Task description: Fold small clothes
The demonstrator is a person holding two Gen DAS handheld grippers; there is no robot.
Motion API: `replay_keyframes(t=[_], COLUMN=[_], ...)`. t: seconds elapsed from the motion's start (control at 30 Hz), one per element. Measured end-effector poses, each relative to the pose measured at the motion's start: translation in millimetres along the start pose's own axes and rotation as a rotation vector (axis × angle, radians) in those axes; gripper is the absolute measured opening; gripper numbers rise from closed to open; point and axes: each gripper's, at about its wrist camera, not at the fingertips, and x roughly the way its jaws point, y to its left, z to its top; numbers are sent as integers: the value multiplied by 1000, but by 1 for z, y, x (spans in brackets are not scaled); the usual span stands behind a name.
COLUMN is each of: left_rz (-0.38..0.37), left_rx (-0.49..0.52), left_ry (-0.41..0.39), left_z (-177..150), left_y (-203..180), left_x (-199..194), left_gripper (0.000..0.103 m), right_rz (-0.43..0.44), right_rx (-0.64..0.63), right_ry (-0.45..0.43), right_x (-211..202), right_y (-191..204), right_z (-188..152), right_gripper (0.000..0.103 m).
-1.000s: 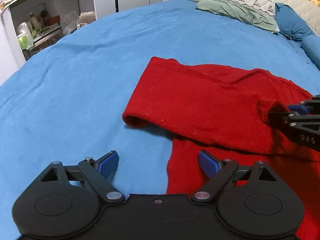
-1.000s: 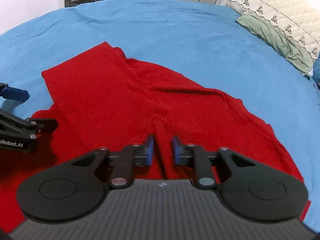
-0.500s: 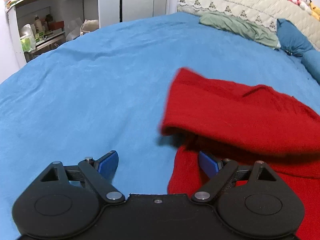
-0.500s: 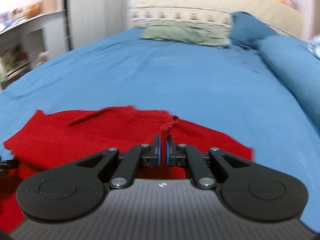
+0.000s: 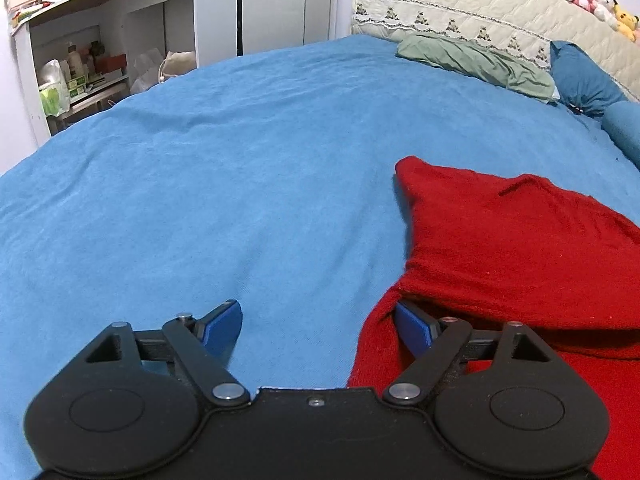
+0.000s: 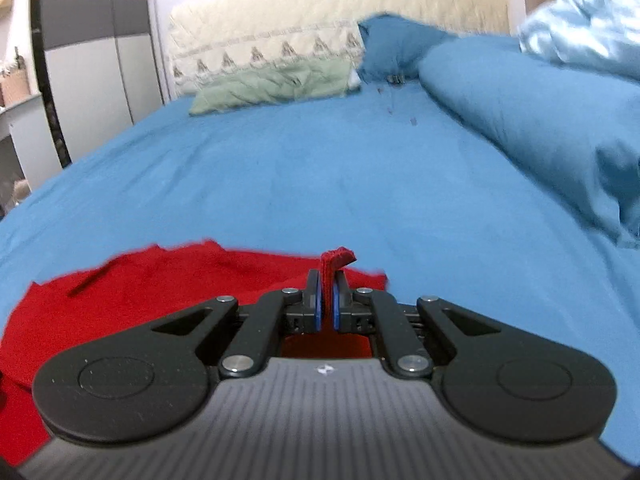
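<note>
Right gripper (image 6: pixel 327 304) jaws pinch a red sweater (image 5: pixel 520 248) fold; sweater lies on the blue bed (image 5: pixel 240 184). Left gripper (image 5: pixel 316 330) jaws spread at its edge. Green cloth (image 5: pixel 476 64), blue pillow (image 6: pixel 520 120) beyond.

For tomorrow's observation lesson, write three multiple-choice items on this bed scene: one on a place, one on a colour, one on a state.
1. Where does the green pillow lie?
A. at the head of the bed, by the quilted headboard
B. on top of the red garment
C. on the white shelf

2. What colour is the bedsheet?
A. grey
B. blue
C. yellow

3. How do the jaws of the right gripper stand?
A. wide open over bare sheet
B. open around a pillow
C. shut on a fold of the red garment

Answers:
1 A: it rests against the headboard's foot.
2 B: blue cloth covers the whole bed.
3 C: red cloth sticks up between the blue pads, while the left gripper is open.
</note>
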Motion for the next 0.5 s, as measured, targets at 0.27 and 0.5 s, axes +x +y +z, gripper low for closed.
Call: replay_keyframes(t=[0.27,0.5], left_rz=[7,-265], left_rx=[60,275], left_ry=[-47,-124], left_z=[12,38], left_y=[-5,-65], left_x=[-26,-35], left_gripper=[83,93], right_rz=[-49,7], right_rx=[14,-84], right_ry=[71,-6], right_x=[7,-21], right_y=[-13,-5], right_z=[-35,-54], right_gripper=[61,83])
